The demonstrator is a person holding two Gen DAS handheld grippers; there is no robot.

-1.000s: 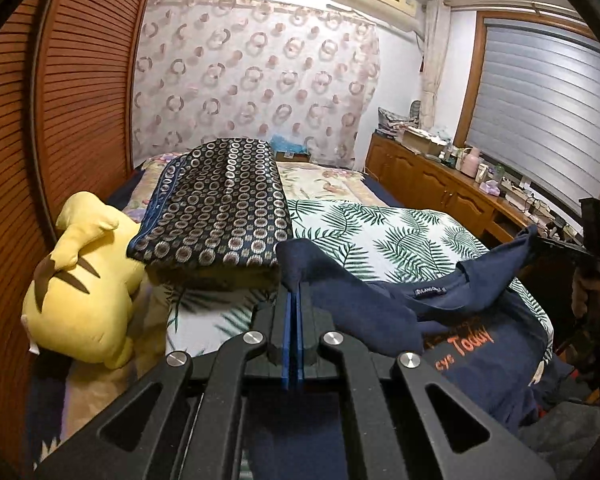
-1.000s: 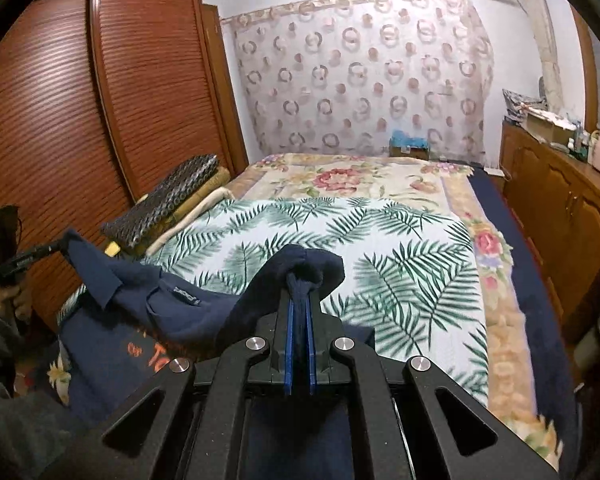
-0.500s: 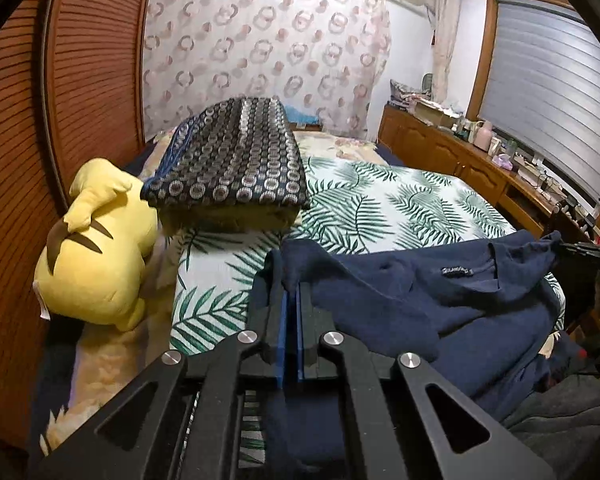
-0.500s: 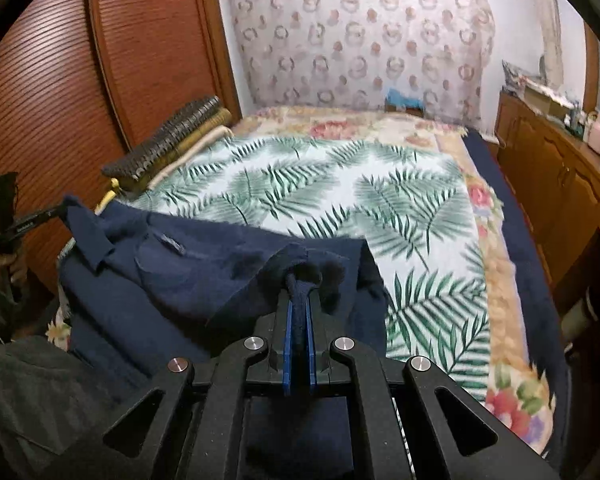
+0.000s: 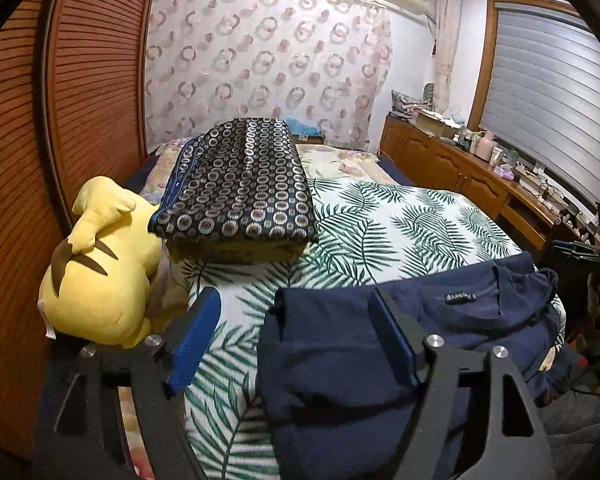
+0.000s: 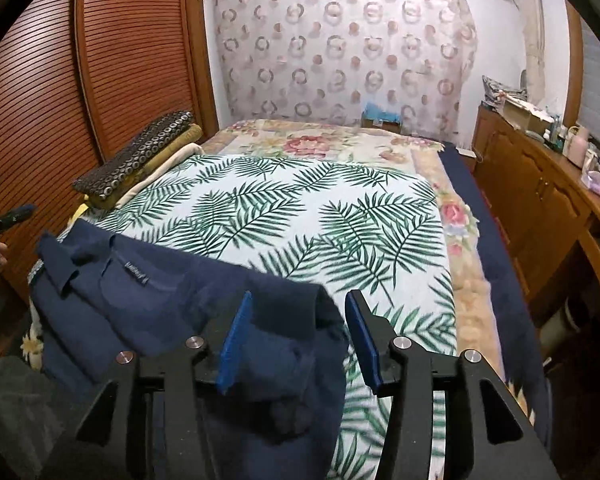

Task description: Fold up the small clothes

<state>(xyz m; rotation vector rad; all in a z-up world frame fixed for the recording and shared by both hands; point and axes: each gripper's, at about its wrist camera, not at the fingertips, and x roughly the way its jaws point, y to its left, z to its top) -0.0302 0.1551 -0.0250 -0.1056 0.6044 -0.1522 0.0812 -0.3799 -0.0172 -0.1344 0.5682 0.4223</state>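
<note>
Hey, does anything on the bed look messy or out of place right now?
The navy shirt lies rumpled at the near edge of the leaf-print cover, bunched near its collar and partly hanging over the side. The folded patterned blanket and yellow plush toy look settled.

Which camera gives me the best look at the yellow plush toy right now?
The left wrist view. There the yellow plush toy shows almost whole, lying at the bed's left side beside the stack of folded blankets. The right wrist view shows only a thin yellow sliver of it below that stack.
</note>
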